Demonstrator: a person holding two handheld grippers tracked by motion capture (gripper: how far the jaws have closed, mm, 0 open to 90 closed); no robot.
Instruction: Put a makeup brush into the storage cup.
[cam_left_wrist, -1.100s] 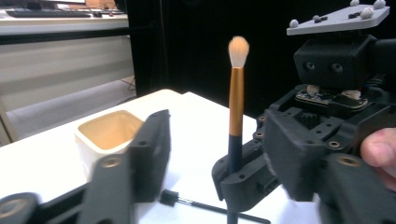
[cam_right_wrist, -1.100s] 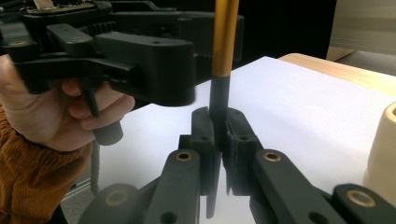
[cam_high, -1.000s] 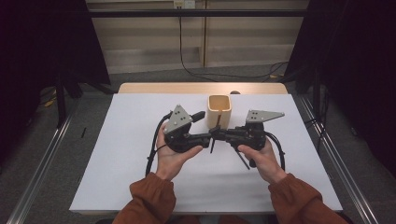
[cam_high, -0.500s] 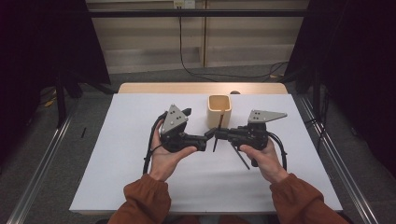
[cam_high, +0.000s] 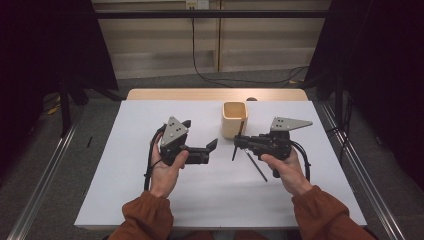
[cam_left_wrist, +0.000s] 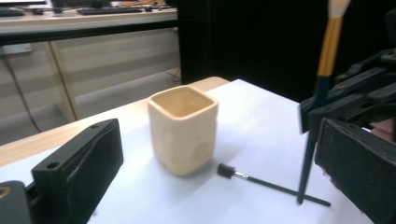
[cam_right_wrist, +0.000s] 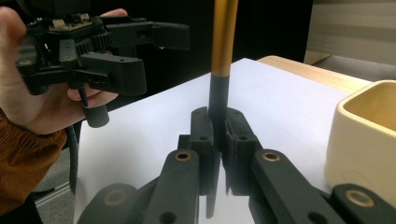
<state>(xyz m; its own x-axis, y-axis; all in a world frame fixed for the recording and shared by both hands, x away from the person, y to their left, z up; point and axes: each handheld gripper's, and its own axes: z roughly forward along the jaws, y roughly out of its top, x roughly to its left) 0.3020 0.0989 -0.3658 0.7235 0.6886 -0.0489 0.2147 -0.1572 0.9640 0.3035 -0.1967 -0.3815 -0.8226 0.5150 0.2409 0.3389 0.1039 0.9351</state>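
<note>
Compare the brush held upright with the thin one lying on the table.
The gold-and-dark-handled paintbrush stands upright, clamped in the right tongs; the thin black brush lies flat on the white table, untouched. The held brush is thicker, with a gold section; the lying one is slim and all dark. Both are near the cream square cup.

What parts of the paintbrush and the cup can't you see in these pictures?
- Held brush: its top is cut off by the upper edge of the right gripper view, and the bristle end shows cut off in the left gripper view.
- Cup: its bottom inside is hidden by its own walls in the left gripper view; the right gripper view cuts it off at the right edge.
- Thin black brush on the table: too small in the high view to make out details.
</note>
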